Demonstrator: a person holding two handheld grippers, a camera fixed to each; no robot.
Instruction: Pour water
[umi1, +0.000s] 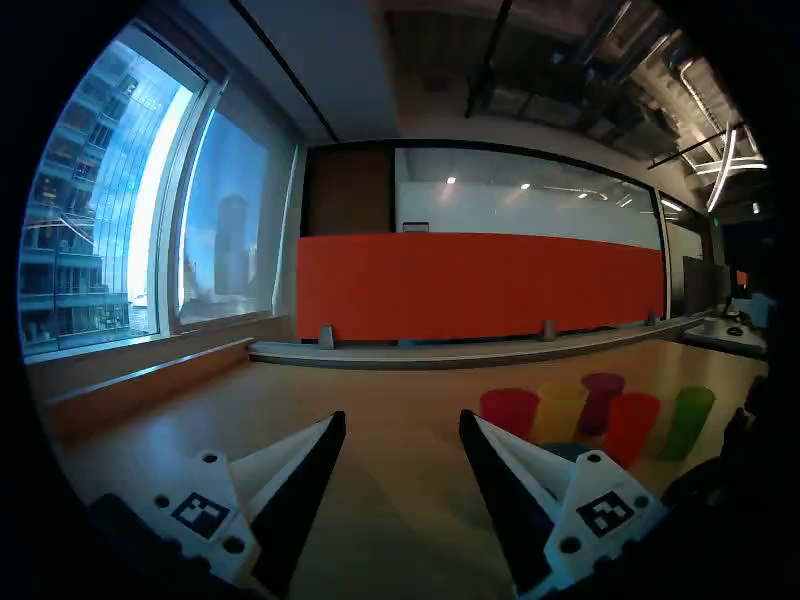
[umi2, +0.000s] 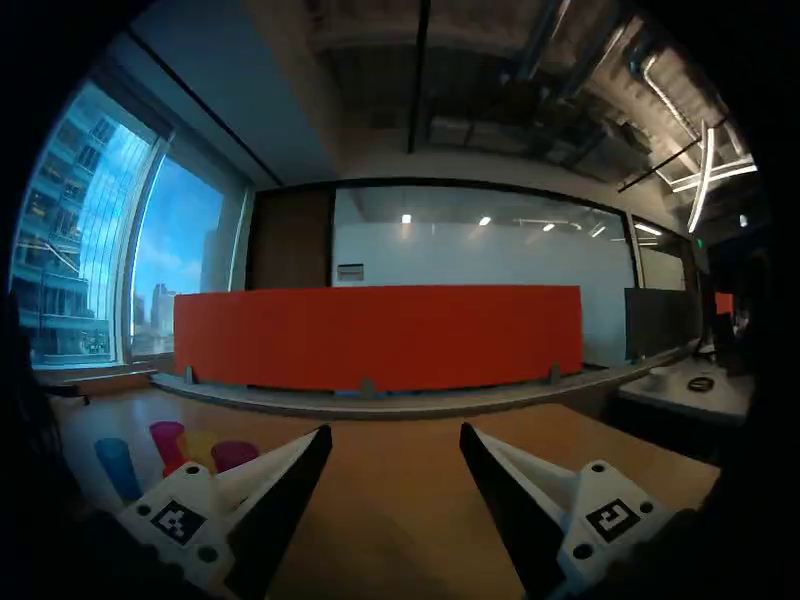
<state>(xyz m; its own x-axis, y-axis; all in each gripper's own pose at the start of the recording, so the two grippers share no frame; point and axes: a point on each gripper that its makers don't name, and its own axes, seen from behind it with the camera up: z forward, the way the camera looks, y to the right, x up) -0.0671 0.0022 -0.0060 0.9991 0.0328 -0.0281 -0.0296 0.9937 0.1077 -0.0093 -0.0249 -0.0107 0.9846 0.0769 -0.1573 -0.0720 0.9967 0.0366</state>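
A wooden desk (umi1: 300, 390) runs back to an orange divider (umi1: 480, 285), with tall windows (umi1: 120, 240) off to the left. The left gripper (umi1: 402, 418) hovers over the desk, its fingers spread wide with nothing between them. A cluster of coloured cups (umi1: 560, 408) stands upright just past its right finger. The right gripper (umi2: 395, 430) is likewise spread and empty, and the cups sit beyond its left finger.

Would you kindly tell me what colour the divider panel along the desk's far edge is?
Orange-red; the divider panel shows best in the right gripper view.
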